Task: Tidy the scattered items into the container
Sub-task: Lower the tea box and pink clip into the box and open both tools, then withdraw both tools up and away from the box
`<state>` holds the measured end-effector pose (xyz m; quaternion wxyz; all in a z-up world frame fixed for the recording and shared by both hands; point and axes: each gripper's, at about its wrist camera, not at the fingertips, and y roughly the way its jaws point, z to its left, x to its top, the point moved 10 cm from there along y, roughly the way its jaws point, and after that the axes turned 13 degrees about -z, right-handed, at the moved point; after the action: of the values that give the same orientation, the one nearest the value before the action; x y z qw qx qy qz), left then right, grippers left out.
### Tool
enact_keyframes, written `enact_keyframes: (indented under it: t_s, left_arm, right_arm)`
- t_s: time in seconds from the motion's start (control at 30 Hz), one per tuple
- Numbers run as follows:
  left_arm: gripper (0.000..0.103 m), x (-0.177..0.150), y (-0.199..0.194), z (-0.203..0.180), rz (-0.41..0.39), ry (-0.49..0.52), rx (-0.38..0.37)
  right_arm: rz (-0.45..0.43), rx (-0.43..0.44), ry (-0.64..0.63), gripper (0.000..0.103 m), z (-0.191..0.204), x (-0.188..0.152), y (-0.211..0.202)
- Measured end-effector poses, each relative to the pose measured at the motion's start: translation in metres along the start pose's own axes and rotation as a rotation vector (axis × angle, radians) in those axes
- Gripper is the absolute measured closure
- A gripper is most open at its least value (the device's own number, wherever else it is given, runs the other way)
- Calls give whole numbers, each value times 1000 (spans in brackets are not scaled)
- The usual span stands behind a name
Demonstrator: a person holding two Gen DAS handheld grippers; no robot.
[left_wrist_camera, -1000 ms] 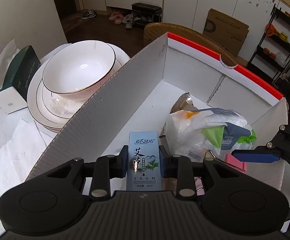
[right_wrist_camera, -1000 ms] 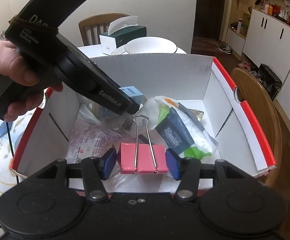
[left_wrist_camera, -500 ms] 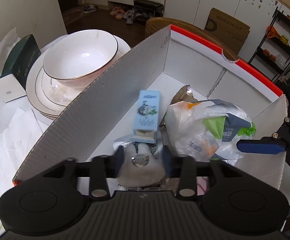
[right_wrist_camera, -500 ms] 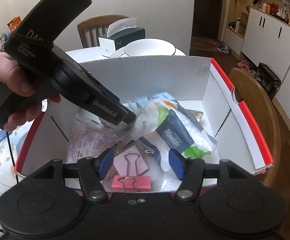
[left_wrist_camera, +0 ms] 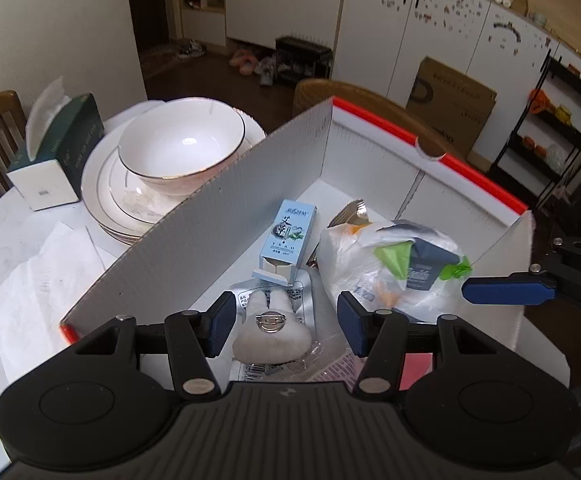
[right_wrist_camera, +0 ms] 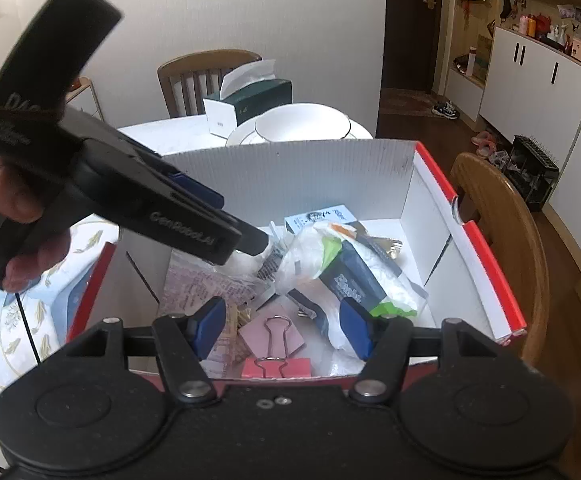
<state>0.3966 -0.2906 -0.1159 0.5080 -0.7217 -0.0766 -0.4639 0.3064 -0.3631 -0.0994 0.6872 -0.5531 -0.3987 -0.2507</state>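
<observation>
At the far left, one dark green tissue box with a white end stands on the white table, and a white tissue sticks out of its top. Beside it is one white bowl with a thin gold rim, sitting on a stack of white plates; I cannot count the plates surely. In front of them lies one crumpled white paper sheet.

Next comes one white corrugated container with red edges. Inside I count one light blue small carton, lying flat near the left wall, with the letters "TSAO" readable on it. Below it is one white soft pad with a round metal snap, on top of one clear printed packet. To the right lies one white plastic bag with green and dark blue print; its writing is too blurred to read. One pink binder clip lies near the front wall.

The left gripper is partly open above the white pad, its blue fingers apart from it, gripping nothing. Its side reads "GenRobot.AI" in the right wrist view. The right gripper has its jaws opening over the pink clip, which lies free below, between the fingers, without touching them.
</observation>
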Motion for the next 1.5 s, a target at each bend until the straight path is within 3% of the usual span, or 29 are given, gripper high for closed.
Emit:
enact_keyframes:
  t_s: [0.53, 0.63, 1.03, 1.5]
  left_arm:
    - [48, -11, -62, 2, -120, -22, 8]
    - [48, -18, -74, 2, -134, -23, 6]
    - [48, -45, -120, 4, -176, -50, 14]
    - [19, -69, -160, 19, -211, -70, 62]
  right_arm:
    - [-70, -50, 73, 39, 3, 12, -26]
    - [-85, -66, 83, 31, 5, 13, -32]
    - [-124, -93, 88, 26, 25, 12, -50]
    - [-180, -98, 97, 10, 54, 12, -67]
